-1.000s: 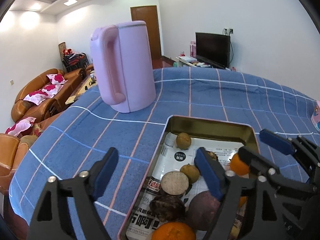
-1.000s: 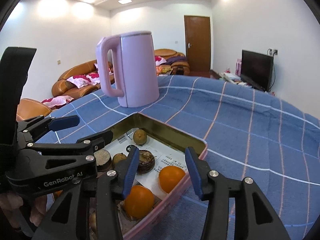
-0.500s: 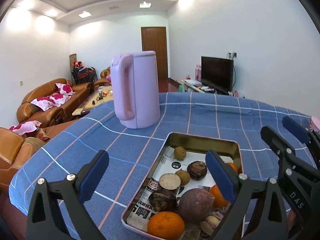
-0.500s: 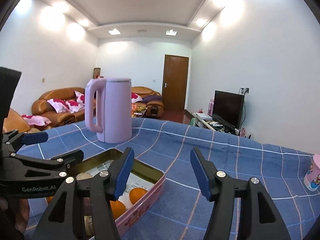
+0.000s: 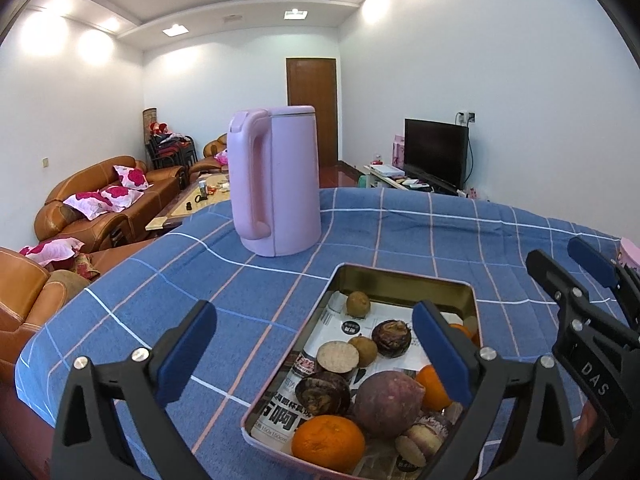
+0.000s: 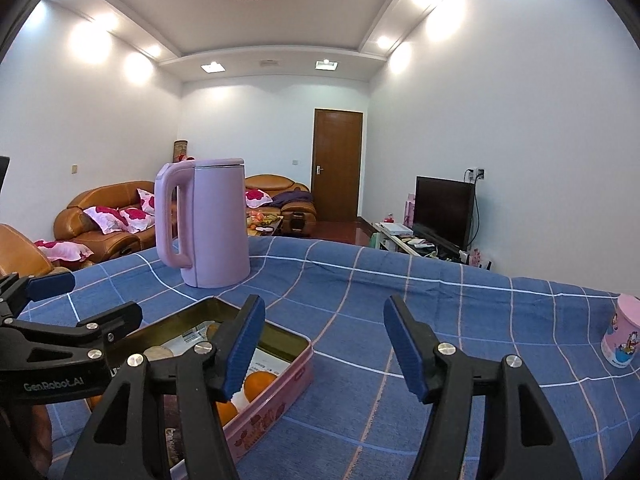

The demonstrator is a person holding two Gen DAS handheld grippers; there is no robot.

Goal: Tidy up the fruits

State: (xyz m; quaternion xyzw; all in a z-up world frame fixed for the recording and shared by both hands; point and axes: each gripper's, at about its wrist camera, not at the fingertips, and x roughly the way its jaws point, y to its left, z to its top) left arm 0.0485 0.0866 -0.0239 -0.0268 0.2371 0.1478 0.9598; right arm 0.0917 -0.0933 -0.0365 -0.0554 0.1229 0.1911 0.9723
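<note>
A pink tin lined with newspaper lies on the blue checked tablecloth. It holds an orange, a purple sweet potato, a cut taro, small brown fruits and dark purple ones. My left gripper hangs above the tin's near left end, open wide and empty. My right gripper hovers past the tin's right wall, its jaws opening with nothing between them. An orange shows beside its left finger.
A tall pink kettle stands on the cloth behind the tin. A pink cartoon cup sits near the table's right edge. Bare cloth spreads right of the tin. Sofas, a door and a television lie beyond.
Both grippers have drawn back and up from the tin, and both views now tilt higher into the room. Both pairs of jaws stand wider apart than before.
</note>
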